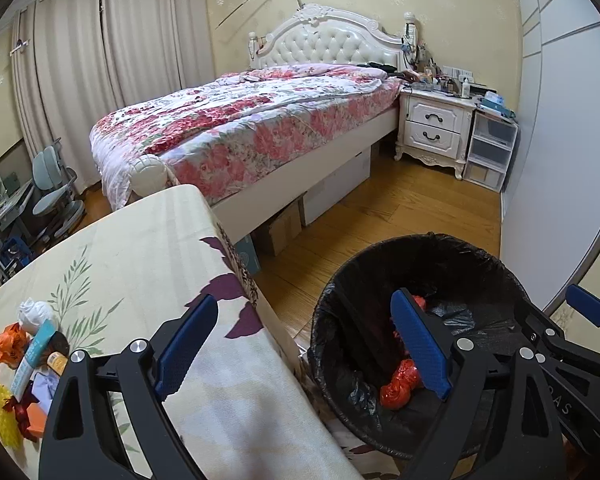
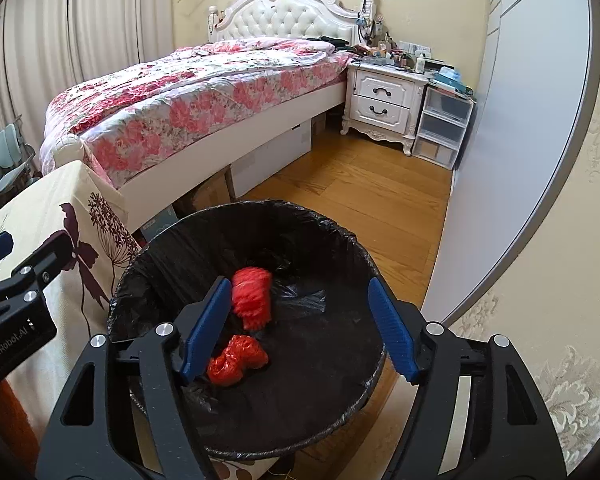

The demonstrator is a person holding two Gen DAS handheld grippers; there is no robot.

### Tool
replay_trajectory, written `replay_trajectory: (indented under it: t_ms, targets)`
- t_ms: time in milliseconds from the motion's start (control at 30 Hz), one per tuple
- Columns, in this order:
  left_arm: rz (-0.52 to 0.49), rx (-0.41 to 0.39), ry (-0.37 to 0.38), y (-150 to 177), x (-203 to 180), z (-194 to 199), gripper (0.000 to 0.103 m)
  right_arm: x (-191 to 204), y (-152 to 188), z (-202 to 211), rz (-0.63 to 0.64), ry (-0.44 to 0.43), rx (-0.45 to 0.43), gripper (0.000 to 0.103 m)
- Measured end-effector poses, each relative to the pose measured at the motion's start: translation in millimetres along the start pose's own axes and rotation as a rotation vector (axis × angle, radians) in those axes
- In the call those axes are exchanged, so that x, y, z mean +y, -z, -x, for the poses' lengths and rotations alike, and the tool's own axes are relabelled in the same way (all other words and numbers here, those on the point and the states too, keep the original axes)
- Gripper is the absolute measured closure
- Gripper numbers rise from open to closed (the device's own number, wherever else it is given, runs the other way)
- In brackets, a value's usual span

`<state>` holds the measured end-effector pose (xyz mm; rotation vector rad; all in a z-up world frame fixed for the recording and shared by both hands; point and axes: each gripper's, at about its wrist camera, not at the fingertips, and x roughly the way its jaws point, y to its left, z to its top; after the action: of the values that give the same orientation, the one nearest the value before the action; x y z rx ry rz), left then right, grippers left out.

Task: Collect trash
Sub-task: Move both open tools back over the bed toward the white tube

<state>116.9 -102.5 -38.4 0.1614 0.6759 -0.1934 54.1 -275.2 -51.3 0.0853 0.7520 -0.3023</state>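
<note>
A round bin with a black liner stands on the wood floor beside the table; it also shows in the left wrist view. My right gripper is open above the bin, holding nothing. A blurred red crumpled piece is in the air inside the bin. Another red crumpled piece lies on the bin bottom, also seen in the left wrist view. My left gripper is open and empty, straddling the table edge and the bin. Several trash items lie on the table at far left.
The table has a floral cloth. A bed with a pink floral quilt fills the middle, cardboard boxes under it. A white nightstand and plastic drawers stand by the wardrobe wall.
</note>
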Motion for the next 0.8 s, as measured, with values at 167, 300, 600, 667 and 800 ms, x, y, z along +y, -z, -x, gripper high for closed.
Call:
replay_trajectory:
  t_ms: [167, 300, 600, 667, 800]
  targets:
    - [0.02, -0.018, -0.026, 1.9, 16.5, 20.4, 0.015, 6.1, 0.4, 15.1, 0.002, -0.022, -0.009, 0.032]
    - [0.037, -0.017, -0.052, 7.1, 34.9, 35.6, 0.015, 19.2, 4.1, 30.6, 0.004, -0.066, -0.01, 0.032]
    - [0.085, -0.017, -0.146, 33.5, 90.7, 77.9, 0.015, 74.2, 19.5, 68.0, 0.066, -0.19, -0.004, 0.031]
    - [0.1, -0.012, -0.168, 39.9, 104.9, 85.5, 0.015, 90.1, 25.8, 75.4, 0.099, -0.218, 0.0, 0.031]
    - [0.127, 0.0, -0.236, 59.1, 138.0, 102.5, 0.015, 123.7, 40.6, 89.4, 0.171, -0.275, 0.019, 0.031]
